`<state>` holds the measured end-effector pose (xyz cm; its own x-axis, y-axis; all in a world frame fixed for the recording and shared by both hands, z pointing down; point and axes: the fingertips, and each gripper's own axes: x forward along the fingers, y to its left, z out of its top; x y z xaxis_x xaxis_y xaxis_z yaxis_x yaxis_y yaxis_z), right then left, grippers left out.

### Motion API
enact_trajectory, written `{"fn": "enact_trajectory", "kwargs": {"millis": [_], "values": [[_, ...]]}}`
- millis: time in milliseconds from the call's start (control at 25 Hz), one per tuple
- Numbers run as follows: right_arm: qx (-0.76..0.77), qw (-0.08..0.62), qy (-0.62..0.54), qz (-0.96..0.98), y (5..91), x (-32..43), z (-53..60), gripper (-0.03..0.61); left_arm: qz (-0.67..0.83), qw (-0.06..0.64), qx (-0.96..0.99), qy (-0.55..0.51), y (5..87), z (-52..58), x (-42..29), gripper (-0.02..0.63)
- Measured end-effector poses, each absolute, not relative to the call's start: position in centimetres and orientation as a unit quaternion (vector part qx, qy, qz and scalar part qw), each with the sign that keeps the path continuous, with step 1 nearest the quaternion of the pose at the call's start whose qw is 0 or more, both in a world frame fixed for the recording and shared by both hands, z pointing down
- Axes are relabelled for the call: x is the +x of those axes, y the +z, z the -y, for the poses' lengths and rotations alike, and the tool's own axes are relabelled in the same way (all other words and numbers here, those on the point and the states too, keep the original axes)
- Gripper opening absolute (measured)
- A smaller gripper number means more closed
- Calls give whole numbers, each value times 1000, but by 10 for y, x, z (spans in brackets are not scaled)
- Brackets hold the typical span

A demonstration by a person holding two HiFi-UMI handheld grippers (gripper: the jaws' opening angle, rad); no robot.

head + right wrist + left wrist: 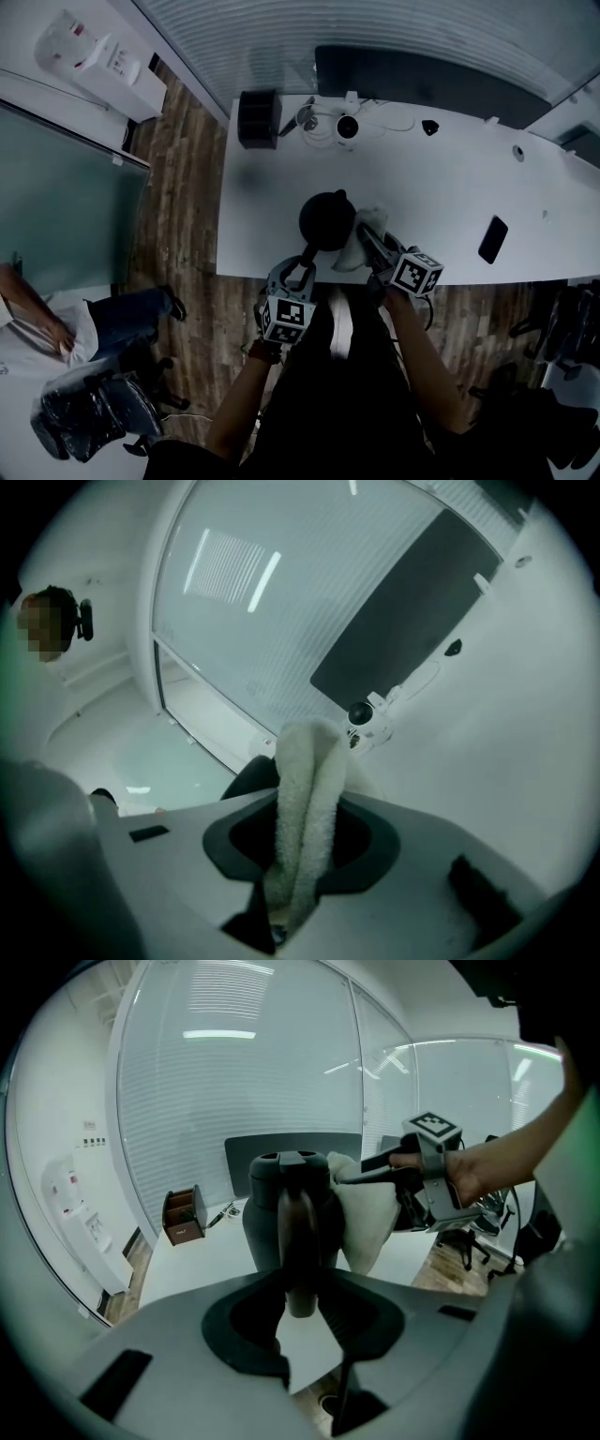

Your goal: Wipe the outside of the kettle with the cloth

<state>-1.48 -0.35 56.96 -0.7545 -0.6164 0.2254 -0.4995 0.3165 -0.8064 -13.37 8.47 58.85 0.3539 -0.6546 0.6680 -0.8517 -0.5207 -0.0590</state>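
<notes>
While left tool [302,1309] clenches dark handle [298,1241] of dark rounded kettle [267,1218] just ahead on white worktop [441,187], right tool [298,855] grips white fluffy cloth [305,780] against kettle side beyond its tips. Press lightly, sweep around wall, hold handle steady.

Table [441,187] middle: bare, passable.
Far edge: box [259,118], camera [347,127].
Right: phone [492,239].
Near edge: kettle [326,220].

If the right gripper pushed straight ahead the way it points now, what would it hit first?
Probably the kettle: the right gripper holds the cloth, with the kettle's dark body just beyond; the gap is unclear.
</notes>
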Motion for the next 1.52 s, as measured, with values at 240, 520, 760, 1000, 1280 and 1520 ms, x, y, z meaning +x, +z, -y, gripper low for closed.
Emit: {"fn": "enact_trajectory", "kwargs": {"millis": [240, 520, 760, 1000, 1280, 1520], "values": [[-362, 59, -536, -761, 628, -1, 20, 92, 475, 158, 795, 343, 586, -85, -134, 115], [-371, 42, -596, -711, 687, -2, 26, 92, 486, 172, 778, 359, 588, -84, -136, 115], [-282, 37, -542, -791, 621, 10, 24, 92, 502, 184, 758, 374, 589, -86, -135, 115], [-178, 47, -471, -863, 533, -4, 26, 92, 525, 179, 737, 387, 587, -84, -138, 115], [-153, 11, -476, -866, 542, -33, 33, 92, 539, 174, 719, 402, 587, -81, -140, 117], [-171, 20, -554, -814, 599, -18, 48, 92, 546, 183, 712, 403, 588, -82, -140, 117]]}}
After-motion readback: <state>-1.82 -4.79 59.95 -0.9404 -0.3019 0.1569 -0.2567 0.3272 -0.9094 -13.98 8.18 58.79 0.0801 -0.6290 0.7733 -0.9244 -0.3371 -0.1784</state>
